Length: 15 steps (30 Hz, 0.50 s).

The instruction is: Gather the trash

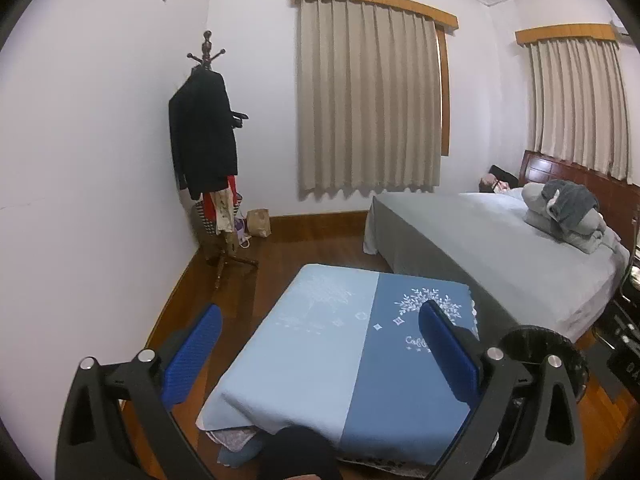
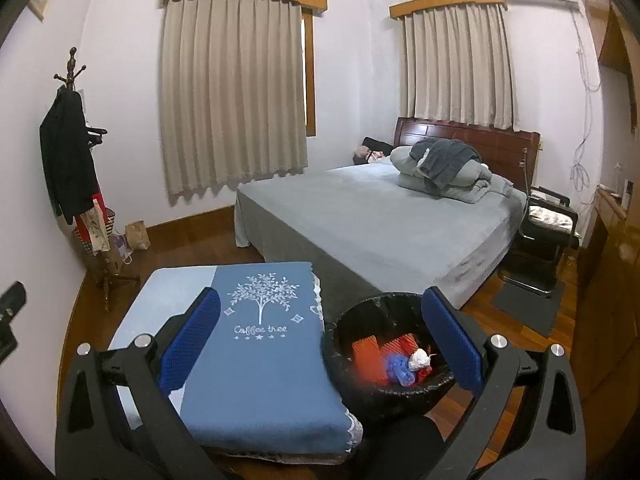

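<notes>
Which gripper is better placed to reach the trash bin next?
Right gripper: the black bin sits just ahead between its open fingers. The left gripper faces the blue cloth; bin barely visible.

Bin mouth unobstructed; bed behind, covered table beside.

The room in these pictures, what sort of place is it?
Most likely a home bedroom. A made bed with a wooden headboard stands under curtained windows, folded bedding lies at its head, and a coat rack hung with clothes stands by the wall.
</notes>
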Tool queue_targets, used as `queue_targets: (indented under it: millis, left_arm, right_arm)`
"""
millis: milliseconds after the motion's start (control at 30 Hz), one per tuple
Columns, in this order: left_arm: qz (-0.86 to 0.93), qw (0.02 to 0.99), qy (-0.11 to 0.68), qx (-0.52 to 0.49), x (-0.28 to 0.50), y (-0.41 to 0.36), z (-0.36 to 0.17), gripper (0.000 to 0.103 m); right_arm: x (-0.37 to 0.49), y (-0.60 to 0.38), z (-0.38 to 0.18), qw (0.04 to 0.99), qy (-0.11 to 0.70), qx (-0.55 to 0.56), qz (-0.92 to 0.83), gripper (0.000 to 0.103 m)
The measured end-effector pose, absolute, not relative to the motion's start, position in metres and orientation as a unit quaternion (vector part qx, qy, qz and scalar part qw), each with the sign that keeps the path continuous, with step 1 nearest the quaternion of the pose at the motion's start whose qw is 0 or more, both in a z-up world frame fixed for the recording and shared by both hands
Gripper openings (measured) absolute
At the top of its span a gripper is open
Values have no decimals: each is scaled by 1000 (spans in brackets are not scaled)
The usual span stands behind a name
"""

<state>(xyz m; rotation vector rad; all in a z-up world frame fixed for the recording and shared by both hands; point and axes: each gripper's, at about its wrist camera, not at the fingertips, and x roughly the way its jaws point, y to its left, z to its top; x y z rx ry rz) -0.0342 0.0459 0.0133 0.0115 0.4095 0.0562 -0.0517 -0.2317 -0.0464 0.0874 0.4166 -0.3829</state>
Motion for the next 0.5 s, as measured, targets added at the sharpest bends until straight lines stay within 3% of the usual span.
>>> queue_targets:
  millis: [500]
  left_arm:
    - [26, 979, 200, 18, -32, 29, 15, 97]
  right_arm:
    - [-51, -256, -62, 946, 211, 71, -236, 98]
